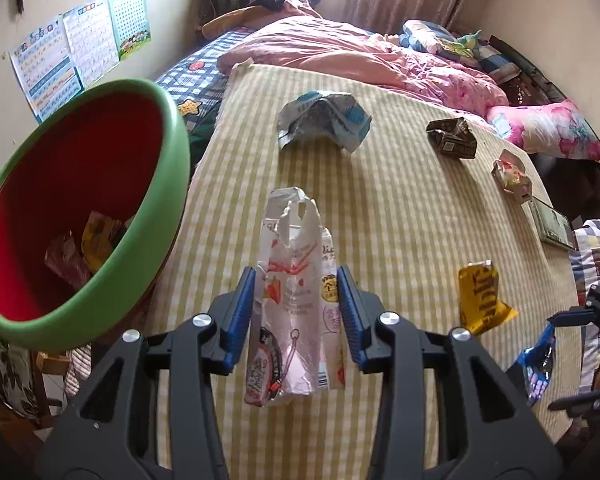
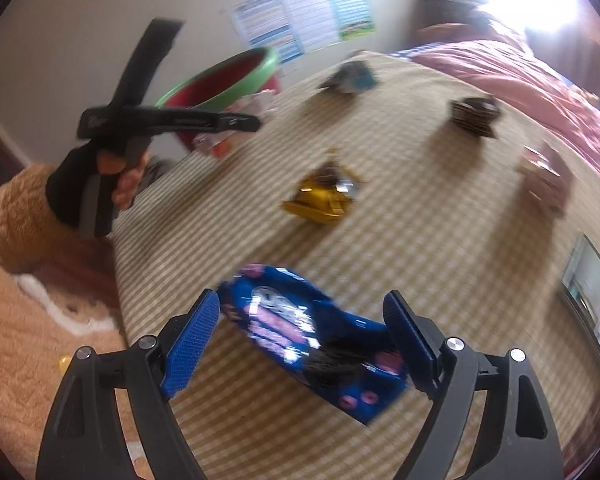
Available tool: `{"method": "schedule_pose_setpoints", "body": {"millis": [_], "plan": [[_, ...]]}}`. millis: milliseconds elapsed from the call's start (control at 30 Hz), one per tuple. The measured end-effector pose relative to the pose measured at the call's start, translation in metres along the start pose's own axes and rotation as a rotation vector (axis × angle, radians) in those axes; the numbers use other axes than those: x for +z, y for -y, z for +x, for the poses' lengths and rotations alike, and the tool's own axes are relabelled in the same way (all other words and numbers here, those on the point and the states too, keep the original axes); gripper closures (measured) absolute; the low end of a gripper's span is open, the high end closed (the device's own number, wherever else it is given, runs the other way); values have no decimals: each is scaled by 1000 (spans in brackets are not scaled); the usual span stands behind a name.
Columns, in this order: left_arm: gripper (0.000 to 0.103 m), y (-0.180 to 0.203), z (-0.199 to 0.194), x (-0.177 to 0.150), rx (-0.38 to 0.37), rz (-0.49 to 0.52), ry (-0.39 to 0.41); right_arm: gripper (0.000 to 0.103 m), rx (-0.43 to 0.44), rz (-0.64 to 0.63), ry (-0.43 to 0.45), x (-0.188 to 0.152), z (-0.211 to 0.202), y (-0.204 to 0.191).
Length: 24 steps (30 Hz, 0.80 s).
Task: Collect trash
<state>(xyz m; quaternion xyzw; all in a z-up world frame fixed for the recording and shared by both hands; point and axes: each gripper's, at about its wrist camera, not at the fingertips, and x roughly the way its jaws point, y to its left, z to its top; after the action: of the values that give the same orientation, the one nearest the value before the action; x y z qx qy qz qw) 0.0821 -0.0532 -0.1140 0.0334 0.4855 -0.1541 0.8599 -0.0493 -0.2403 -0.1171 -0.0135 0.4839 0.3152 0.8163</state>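
Note:
My left gripper (image 1: 298, 300) is shut on a pink and white snack wrapper (image 1: 294, 304) and holds it upright above the checked bedspread (image 1: 400, 220). A green bowl with a red inside (image 1: 80, 216) sits to its left with wrappers in it. My right gripper (image 2: 304, 328) is open around a blue snack bag (image 2: 300, 332) lying on the bedspread (image 2: 440, 220); its pads stand apart from the bag. A yellow wrapper (image 1: 482, 300) (image 2: 324, 196), a blue-white wrapper (image 1: 324, 120), a dark wrapper (image 1: 452, 138) and a pink-white wrapper (image 1: 510, 174) lie further out.
A pink quilt (image 1: 340, 52) and pillows (image 1: 540, 128) lie beyond the bedspread. A flat framed object (image 1: 550, 224) lies at the right edge. Posters (image 1: 80, 48) hang on the left wall. The left hand and its tool (image 2: 140, 132) show in the right wrist view.

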Motion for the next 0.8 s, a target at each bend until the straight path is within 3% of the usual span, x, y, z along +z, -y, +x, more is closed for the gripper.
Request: {"method": "schedule_pose_setpoints", "body": {"millis": [233,367,400,800], "plan": [[61,-4,3,-8,-5,-20,-23,22,-79,-76,-86,4,36,-13],[55,-4,4,-10,-4,-22,-22,44,-95,-32,-76,5,44,-9],[52,-5,4,-10,-5,-24,-21,46,-97,-23,-73,6,44,-5],[42,-9,2,-11,-2,-40,-14,62,-24,168,92,15,28,-4]]}}
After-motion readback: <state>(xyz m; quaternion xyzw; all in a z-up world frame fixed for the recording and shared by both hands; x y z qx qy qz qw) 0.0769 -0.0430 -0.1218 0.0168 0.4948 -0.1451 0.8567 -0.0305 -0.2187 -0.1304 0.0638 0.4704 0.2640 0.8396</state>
